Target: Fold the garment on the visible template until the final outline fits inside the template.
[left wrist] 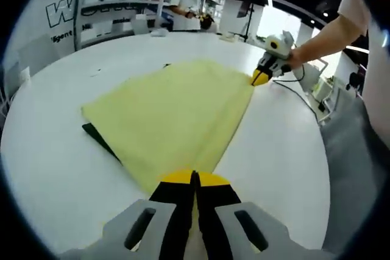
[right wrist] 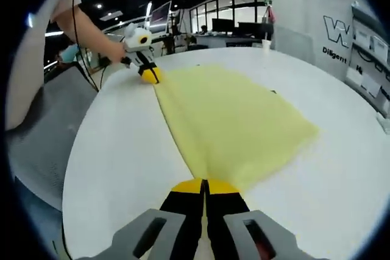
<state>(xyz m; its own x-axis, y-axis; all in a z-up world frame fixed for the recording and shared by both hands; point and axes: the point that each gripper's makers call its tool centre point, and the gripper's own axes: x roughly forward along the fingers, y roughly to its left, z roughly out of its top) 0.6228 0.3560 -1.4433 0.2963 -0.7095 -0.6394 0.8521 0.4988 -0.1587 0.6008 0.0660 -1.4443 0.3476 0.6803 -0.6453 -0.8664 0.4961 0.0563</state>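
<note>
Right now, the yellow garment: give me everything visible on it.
The yellow garment is pale, thin, matte cloth, folded into a tapered panel and lying flat on the white table. Each tool is shut on a corner of its near edge: left tool, right tool. A dark template peeks from under one side.

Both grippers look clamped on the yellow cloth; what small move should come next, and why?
Probably carry both corners across toward the far edge: the left gripper and right gripper are shut on the yellow fabric garment, which overhangs the dark flat template.
</note>
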